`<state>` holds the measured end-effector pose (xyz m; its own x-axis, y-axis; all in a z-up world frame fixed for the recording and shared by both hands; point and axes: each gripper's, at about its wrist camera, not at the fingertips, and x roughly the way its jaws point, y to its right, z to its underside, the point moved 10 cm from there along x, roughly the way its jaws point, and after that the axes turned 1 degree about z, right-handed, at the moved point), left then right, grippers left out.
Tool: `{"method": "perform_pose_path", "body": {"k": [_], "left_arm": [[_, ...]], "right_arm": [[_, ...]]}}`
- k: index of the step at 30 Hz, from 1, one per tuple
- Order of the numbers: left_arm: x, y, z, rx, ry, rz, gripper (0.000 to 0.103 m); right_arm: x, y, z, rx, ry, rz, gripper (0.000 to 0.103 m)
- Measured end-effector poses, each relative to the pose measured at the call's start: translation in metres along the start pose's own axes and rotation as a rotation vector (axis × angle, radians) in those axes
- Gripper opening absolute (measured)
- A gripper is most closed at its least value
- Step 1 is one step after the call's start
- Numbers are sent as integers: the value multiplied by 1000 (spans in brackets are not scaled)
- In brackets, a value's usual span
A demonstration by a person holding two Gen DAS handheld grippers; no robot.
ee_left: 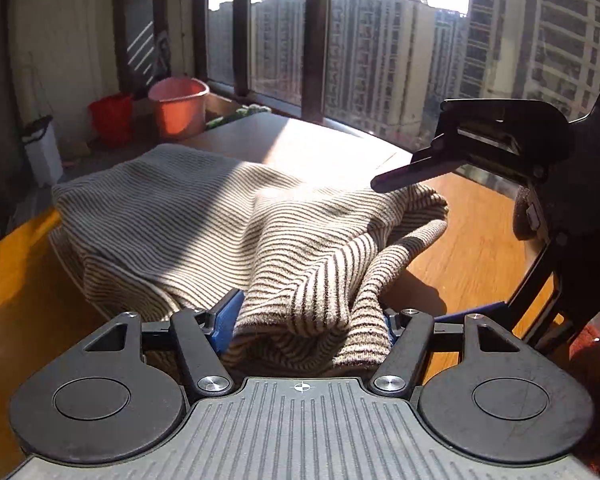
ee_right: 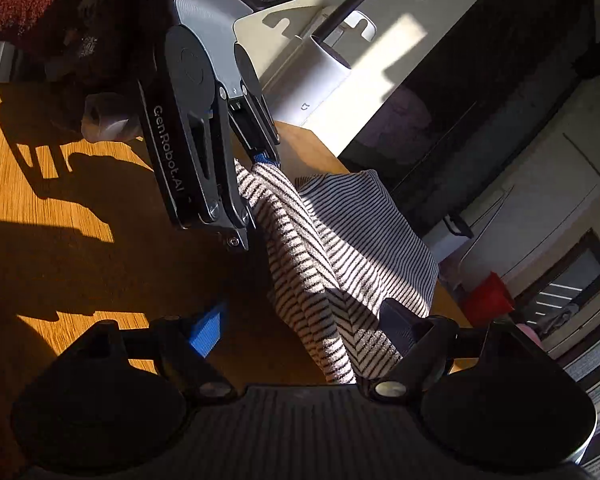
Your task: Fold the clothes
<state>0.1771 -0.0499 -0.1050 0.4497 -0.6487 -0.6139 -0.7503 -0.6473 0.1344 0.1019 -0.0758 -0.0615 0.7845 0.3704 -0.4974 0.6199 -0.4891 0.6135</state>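
On the wooden surface (ee_left: 472,240), our left tool (ee_left: 308,320) clamps the striped garment (ee_left: 204,216); beside it our right tool (ee_right: 304,332) gapes, gripping nothing.

in the right wrist view the left gripper (ee_right: 266,160) bears "genrobot.ai" in pale letters along its black side arm, and "das" with small print "data acquisition system" on its black upper housing. no other text can be read.
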Motion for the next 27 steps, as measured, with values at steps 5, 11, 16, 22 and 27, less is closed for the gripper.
{"method": "perform_pose_path", "body": {"k": [5,11,16,22,27], "left_arm": [[-13,-3,0,-48,15,16,68],[-59,-7,1,-66,73,50,90],[-73,-53,-31,-253,204,-18,95],[-12,-68,-50,-359,188,49,75],[22,-79,-31,-423,117,99,68]], "right_arm": [[30,10,-7,-16,16,46,57],[24,4,2,1,-44,-39,36],[-10,0,-2,-11,-82,-119,34],[-66,4,-27,-98,-112,-197,33],[-77,36,-61,-66,-80,-225,33]]}}
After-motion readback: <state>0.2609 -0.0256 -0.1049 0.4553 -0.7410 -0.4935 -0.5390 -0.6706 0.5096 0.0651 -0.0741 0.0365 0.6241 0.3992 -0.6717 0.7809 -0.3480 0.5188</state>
